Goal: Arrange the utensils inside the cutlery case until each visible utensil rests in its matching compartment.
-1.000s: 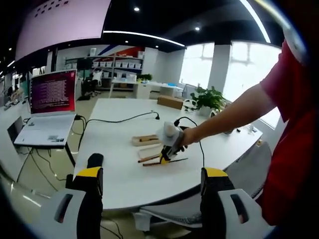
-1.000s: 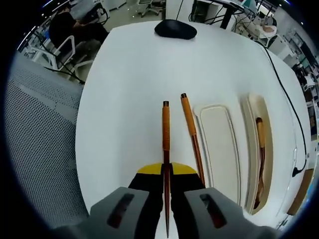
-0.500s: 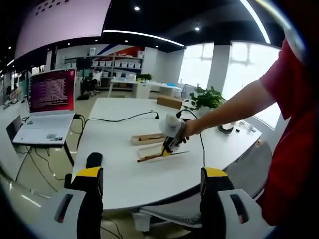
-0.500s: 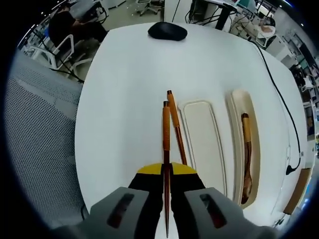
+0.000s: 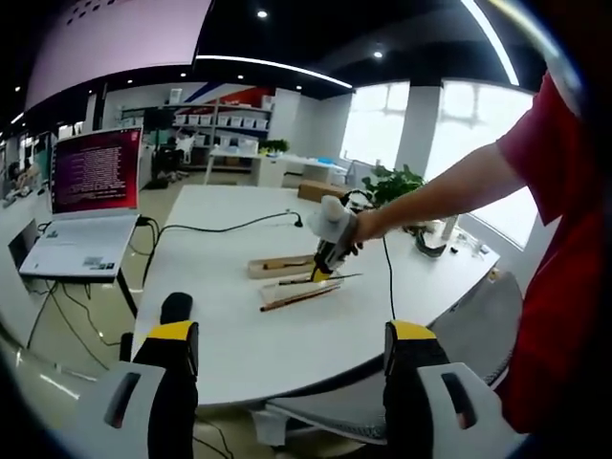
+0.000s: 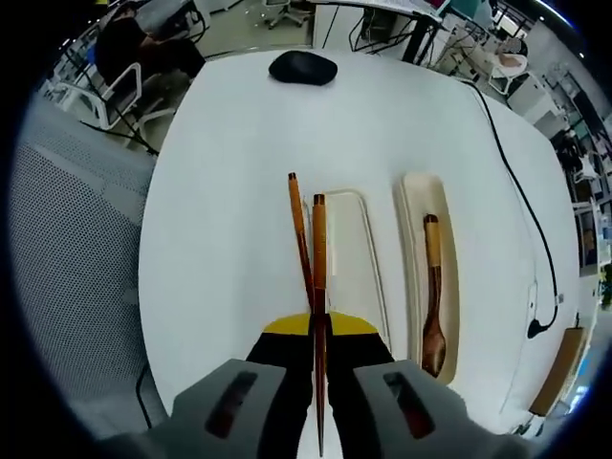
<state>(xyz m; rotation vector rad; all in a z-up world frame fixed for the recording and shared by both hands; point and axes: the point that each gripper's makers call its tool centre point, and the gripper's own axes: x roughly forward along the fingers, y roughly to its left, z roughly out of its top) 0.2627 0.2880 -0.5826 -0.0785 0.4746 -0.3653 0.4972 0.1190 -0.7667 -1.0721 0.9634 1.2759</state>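
Note:
My right gripper (image 6: 319,327) is shut on a brown chopstick (image 6: 318,258), held above the white table (image 6: 229,172). A second chopstick (image 6: 298,229) lies on the table just left of it, along the edge of the pale empty case tray (image 6: 354,258). To the right, a wooden spoon (image 6: 432,296) rests in the beige compartment (image 6: 413,220). In the left gripper view, my left gripper (image 5: 292,335) stands open and empty off the table's near edge, and the right gripper (image 5: 330,244) hovers over the case (image 5: 277,268) with a chopstick (image 5: 298,297) lying beside it.
A black mouse (image 6: 302,68) sits at the far end of the table and a black cable (image 6: 507,172) runs along its right side. A mesh chair (image 6: 67,287) stands to the left. A laptop (image 5: 86,191) is on a side desk. The person's arm (image 5: 449,201) reaches in.
My right gripper has risen with its chopstick and moved over toward the case, now above the tray's edge. The lying chopstick and the left gripper have stayed put.

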